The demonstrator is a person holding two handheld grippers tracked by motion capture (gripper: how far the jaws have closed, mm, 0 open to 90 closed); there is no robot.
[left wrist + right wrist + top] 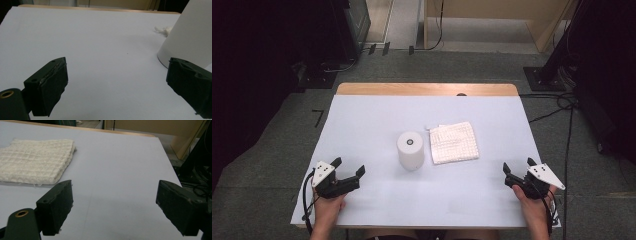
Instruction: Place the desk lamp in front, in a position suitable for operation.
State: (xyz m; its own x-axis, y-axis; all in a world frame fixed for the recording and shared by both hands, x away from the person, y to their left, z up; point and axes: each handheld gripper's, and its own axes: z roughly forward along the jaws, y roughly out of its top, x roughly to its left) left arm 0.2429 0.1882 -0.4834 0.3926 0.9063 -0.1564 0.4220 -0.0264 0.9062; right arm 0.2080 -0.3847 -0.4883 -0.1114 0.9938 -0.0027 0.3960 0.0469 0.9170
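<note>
A white cylinder (410, 150) with a small dark spot on its top stands upright in the middle of the table. Its side also rises at the right of the left gripper view, as the white cylinder (192, 35). Just right of it lies a folded white waffle-weave cloth (454, 142), seen again as the cloth (35, 162) ahead and left of the right jaws. My left gripper (348, 167) rests open near the front left of the table, with nothing between its jaws. Near the front right, my right gripper (518, 165) is open and empty too.
The white table top (372, 120) has a wooden strip (427, 89) along its far edge. Cables (562, 105) run over the grey floor to the right, beside dark equipment stands. Bare table surface lies between both grippers and the two objects.
</note>
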